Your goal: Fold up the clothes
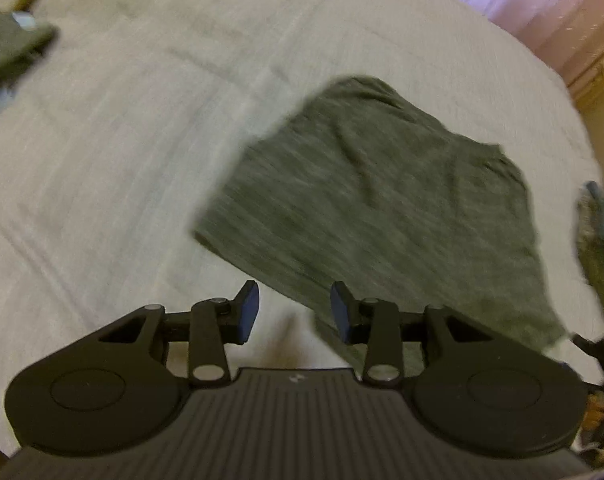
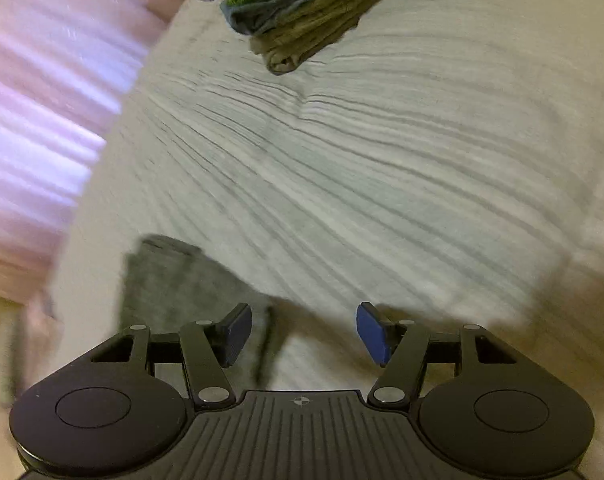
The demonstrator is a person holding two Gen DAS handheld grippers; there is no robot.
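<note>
A grey-green garment (image 1: 386,196) lies folded in a rough rectangle on the white bedspread (image 1: 121,160), right of centre in the left wrist view. My left gripper (image 1: 294,312) is open and empty, just above the garment's near left edge. In the right wrist view, a corner of the same grey garment (image 2: 173,276) shows at the lower left. My right gripper (image 2: 304,332) is open and empty over the bedspread (image 2: 382,180), to the right of that corner. Both views are motion-blurred.
A stack of folded clothes (image 2: 302,12), green, blue and tan, sits at the far end of the bed in the right wrist view. Another dark garment (image 1: 9,48) lies at the far left. Pink curtains (image 2: 33,120) hang beyond the bed's edge.
</note>
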